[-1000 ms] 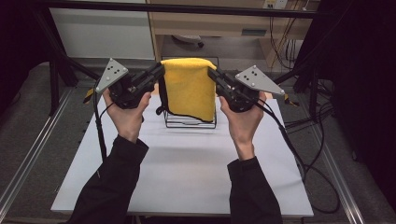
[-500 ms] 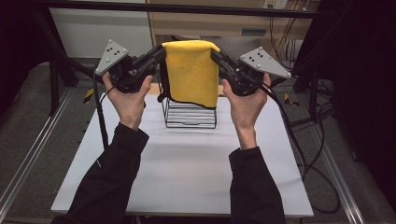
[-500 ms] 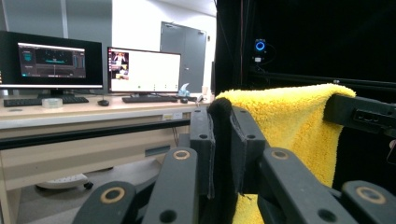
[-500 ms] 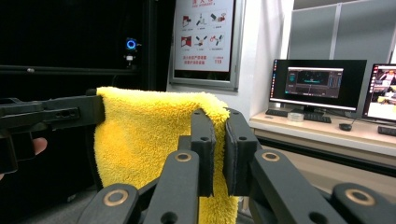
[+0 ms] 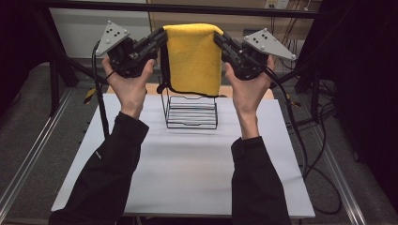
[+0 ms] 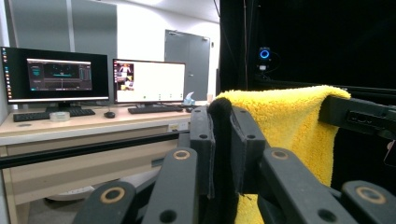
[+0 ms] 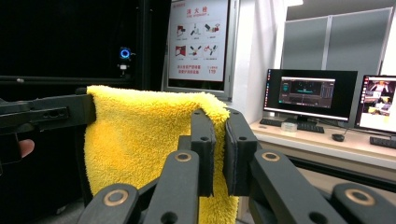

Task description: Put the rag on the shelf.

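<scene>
Towel point(image 5: 194, 58), yellow and fluffy, folded double with a dark edging along the hem, held up in the air above the black wire rack point(image 5: 190, 111), lower edge hanging just over the rack's top wires. Pinched at the two upper corners: left gripper point(image 5: 160, 38) clamped on the left corner, dark hem squeezed between its pads in the left gripper view; right gripper point(image 5: 219, 39) clamped on the right corner, yellow pile nipped between closed jaws in the right gripper view. Top edge stretched fairly level between the two grips. Rack standing on a white table point(image 5: 187, 164), near its far side. Beyond that, a desk with two lit monitors point(image 6: 105, 79) and keyboards, and dark curtains around the rig. Likely risks, as judgement only: a shallow bite on thick pile letting a corner slip free if the hands pull apart too hard; uneven lowering dragging the hem onto the light rack and tipping or shifting it; slack in the middle bunching the fold.
</scene>
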`<state>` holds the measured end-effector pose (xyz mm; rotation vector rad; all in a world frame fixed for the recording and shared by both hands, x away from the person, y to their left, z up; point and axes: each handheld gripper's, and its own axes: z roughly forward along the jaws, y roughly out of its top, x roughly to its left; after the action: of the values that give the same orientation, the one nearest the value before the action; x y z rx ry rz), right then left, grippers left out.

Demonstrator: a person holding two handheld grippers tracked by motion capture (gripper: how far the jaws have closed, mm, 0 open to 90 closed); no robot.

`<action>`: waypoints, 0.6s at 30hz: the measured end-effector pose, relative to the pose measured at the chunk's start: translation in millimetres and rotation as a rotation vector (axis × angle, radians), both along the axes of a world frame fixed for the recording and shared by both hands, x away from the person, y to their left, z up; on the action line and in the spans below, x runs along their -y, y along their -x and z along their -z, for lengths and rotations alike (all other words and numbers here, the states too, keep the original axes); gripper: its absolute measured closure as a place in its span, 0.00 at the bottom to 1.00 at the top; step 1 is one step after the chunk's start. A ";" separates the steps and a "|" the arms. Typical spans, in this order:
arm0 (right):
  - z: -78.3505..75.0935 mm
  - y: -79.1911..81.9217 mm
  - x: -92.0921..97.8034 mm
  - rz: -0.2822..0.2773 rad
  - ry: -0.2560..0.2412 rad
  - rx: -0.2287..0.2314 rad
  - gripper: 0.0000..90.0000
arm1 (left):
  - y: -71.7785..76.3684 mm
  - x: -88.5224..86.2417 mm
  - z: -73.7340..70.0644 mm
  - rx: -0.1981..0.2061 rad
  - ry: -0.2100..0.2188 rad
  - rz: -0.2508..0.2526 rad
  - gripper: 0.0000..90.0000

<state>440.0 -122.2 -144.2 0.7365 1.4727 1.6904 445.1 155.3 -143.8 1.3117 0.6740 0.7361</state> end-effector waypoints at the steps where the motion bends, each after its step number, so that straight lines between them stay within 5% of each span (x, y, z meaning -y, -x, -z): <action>1: -1.8 -2.7 -0.5 -0.001 0.000 0.001 0.94 | -1.9 -0.6 -1.0 0.000 0.003 0.000 0.89; 18: -24.5 -31.2 -8.3 0.024 -0.009 0.033 0.94 | -27.5 -2.1 -26.2 0.026 -0.005 -0.029 0.89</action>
<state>471.3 -113.9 -119.7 0.7252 1.4287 1.6845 472.6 157.3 -117.6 1.2976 0.6722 0.7779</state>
